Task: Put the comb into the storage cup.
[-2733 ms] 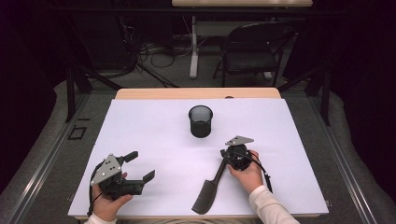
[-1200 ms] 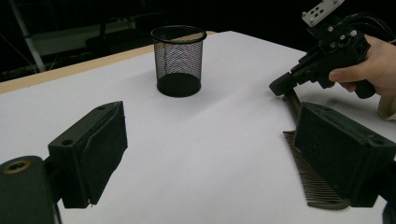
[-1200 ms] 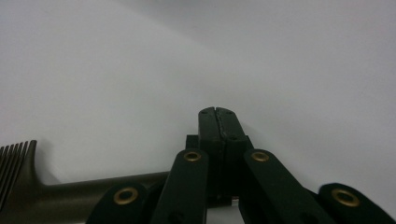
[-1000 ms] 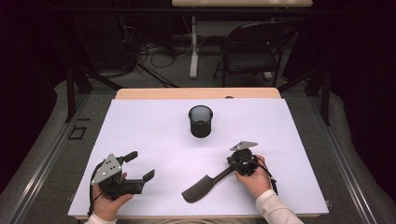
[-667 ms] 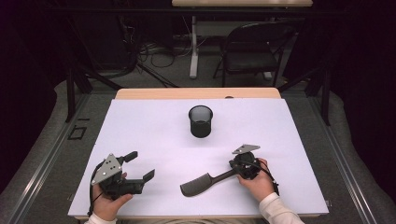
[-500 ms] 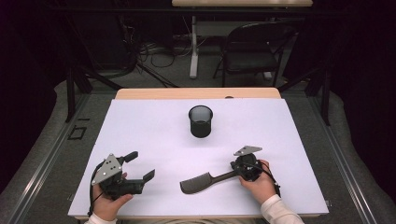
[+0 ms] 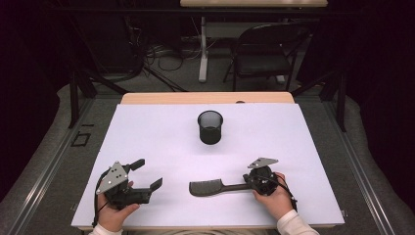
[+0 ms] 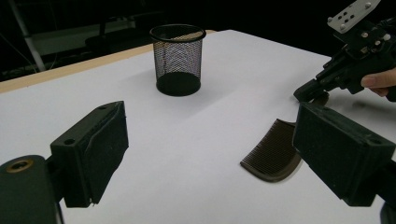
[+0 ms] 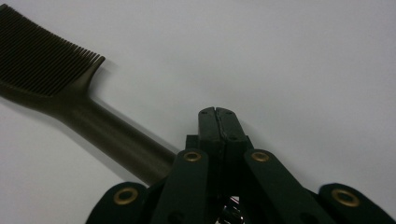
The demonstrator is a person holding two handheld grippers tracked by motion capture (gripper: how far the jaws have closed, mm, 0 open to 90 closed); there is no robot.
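Dark comb [image 7: 210, 186] flat on white table [image 7: 161, 137], near right, handle pinched in right gripper [image 7: 255, 180]; left gripper [image 7: 145, 176], jaws spread and empty, near left; black mesh cup [image 7: 210, 127] upright, far centre.

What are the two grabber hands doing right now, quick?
Left gripper: open, holding nothing.
Right gripper: jaws pressed shut against the comb handle end; a real grip on it cannot be told.
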